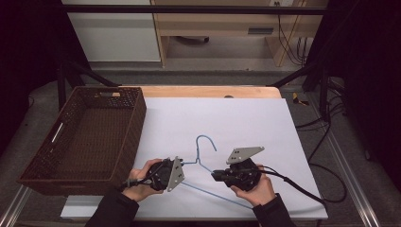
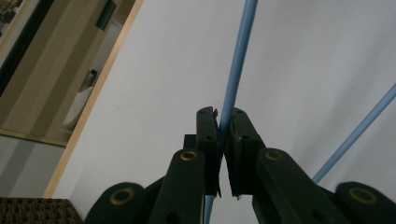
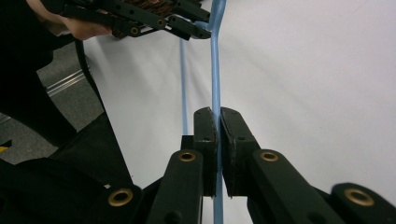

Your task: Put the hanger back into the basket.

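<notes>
Hanger made of thin blue wire is lying near the front of the white sheet covering the table, with its hook curling away from the person and its arms spreading back toward them. Both claws are grabbing it at once. Left gripper is coming in from the left side, tipped sideways with its grey plate facing right, and its jaws are clenching one wire right by the neck of the hanger. From the left gripper view you can see the blue wire pinched tight between the two black pads, running straight up the sheet, while a second wire is crossing off to the right. Right gripper is sitting just across from it, pointing left, jaws squeezing the other sloping arm. In the right gripper view the wire is clamped between the pads, and the other gripper is showing up at the top, biting the same hanger. Brown wicker basket is sitting at the left edge of the table, just beside the left hand
</notes>
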